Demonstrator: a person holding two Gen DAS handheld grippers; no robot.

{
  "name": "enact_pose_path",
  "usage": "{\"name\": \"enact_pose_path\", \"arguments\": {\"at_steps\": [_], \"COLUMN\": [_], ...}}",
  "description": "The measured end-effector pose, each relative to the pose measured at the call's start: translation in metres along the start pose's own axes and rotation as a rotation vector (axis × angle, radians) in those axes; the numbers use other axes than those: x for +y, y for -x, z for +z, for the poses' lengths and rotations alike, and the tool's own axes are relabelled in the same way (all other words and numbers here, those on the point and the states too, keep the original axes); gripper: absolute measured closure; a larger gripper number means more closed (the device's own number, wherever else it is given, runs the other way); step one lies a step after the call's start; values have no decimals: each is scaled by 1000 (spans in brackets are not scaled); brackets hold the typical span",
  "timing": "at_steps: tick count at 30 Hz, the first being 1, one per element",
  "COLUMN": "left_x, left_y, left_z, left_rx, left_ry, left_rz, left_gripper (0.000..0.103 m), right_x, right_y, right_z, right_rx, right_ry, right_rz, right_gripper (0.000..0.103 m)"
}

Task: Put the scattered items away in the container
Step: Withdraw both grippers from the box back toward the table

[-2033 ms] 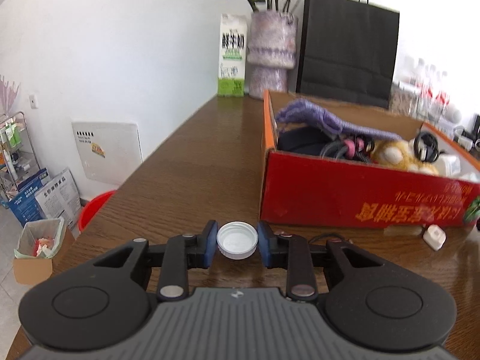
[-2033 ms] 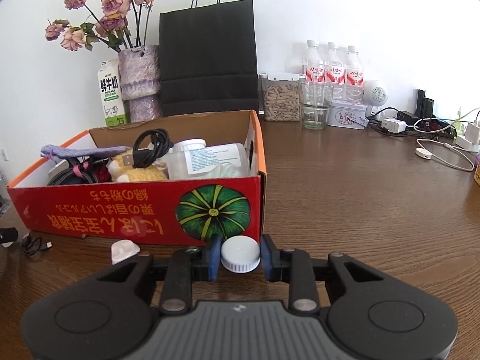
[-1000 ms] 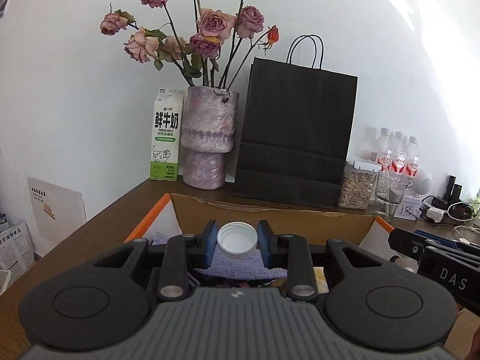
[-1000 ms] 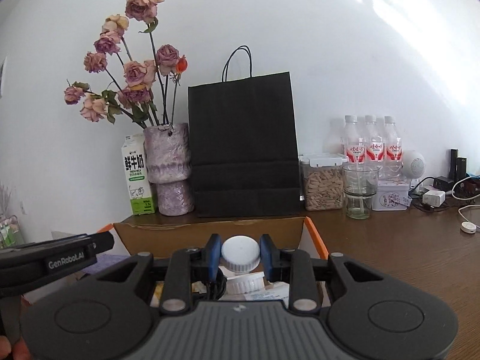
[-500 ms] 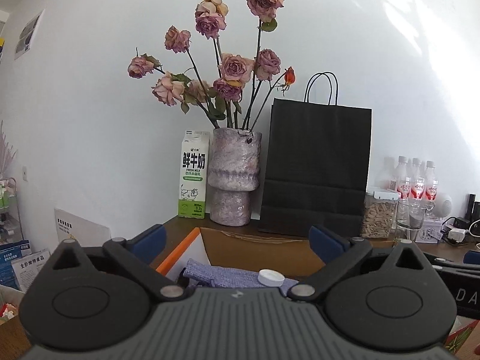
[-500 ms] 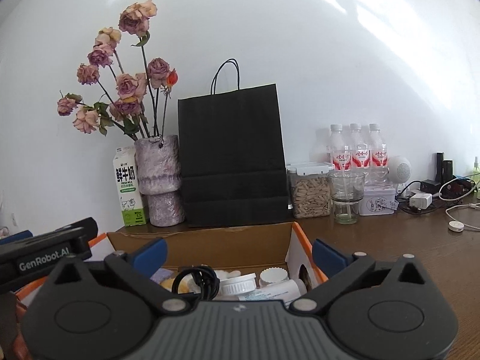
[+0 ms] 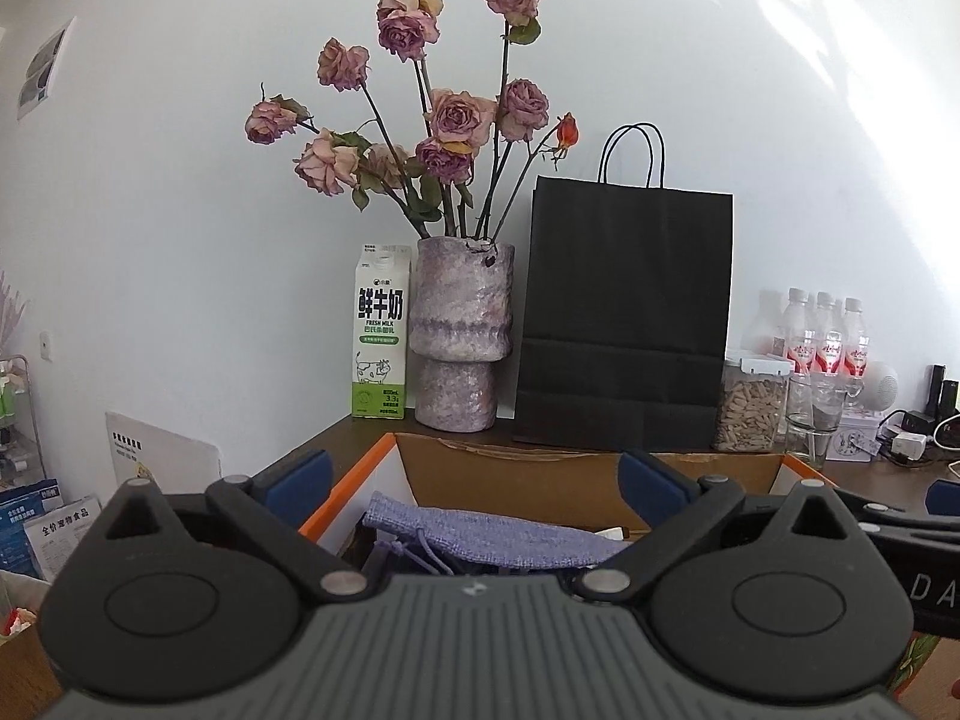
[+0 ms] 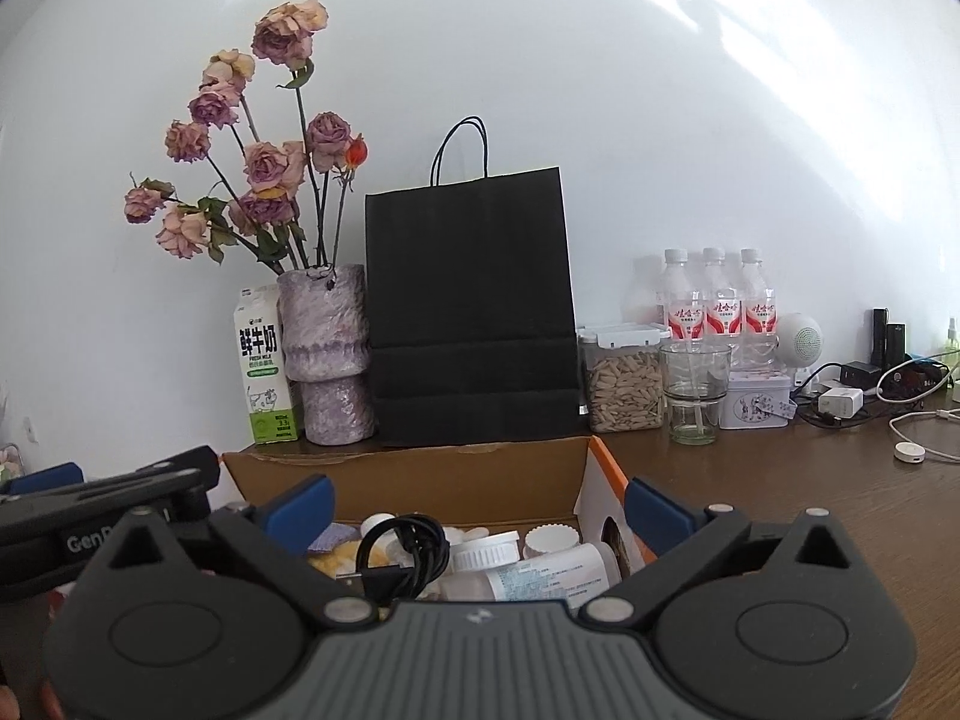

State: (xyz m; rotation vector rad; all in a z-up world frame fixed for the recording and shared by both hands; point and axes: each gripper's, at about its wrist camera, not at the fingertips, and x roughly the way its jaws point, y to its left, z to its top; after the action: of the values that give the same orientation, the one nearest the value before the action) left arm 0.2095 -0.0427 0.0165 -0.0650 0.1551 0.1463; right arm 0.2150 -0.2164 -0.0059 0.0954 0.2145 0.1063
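Note:
The cardboard box (image 7: 528, 474) with orange edges lies right under both grippers. My left gripper (image 7: 474, 478) hovers open over its left end, above a purple cloth pouch (image 7: 480, 537), nothing between its blue pads. My right gripper (image 8: 478, 511) hangs open over the box's (image 8: 420, 480) right end. Below it lie a coiled black cable (image 8: 402, 549), a labelled white bottle (image 8: 540, 573) and a ridged white cap (image 8: 552, 537). Each gripper shows at the edge of the other's view. The box floor is mostly hidden by the gripper bodies.
Behind the box stand a milk carton (image 7: 381, 333), a purple vase of dried roses (image 7: 459, 336) and a black paper bag (image 7: 624, 324). A seed jar (image 8: 624, 381), a glass (image 8: 696, 393), water bottles (image 8: 720, 306), chargers and cables (image 8: 900, 414) fill the table's back right.
Both grippers were shut on white caps above the box; their jaws have sprung wide and the caps have dropped into the box. The left one's cap is out of sight now.

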Motion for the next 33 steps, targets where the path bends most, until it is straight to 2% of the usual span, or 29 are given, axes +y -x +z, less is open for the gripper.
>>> {"name": "enact_pose_path", "arguments": {"at_steps": [10, 20, 33], "left_x": [9, 14, 36], "left_y": [18, 32, 57], "left_z": [-9, -20, -29], "left_rx": [-60, -85, -18], "left_ry": [-2, -50, -67], "left_rz": [-44, -42, 37], "left_gripper": [0, 0, 0], "right_x": [2, 10, -4], "right_y": [11, 20, 50], "right_z": [-11, -26, -32], "right_rx": [-19, 11, 44], "right_ry": [20, 100, 77], "right_rz": [5, 1, -13], "right_gripper": [0, 0, 0]}}
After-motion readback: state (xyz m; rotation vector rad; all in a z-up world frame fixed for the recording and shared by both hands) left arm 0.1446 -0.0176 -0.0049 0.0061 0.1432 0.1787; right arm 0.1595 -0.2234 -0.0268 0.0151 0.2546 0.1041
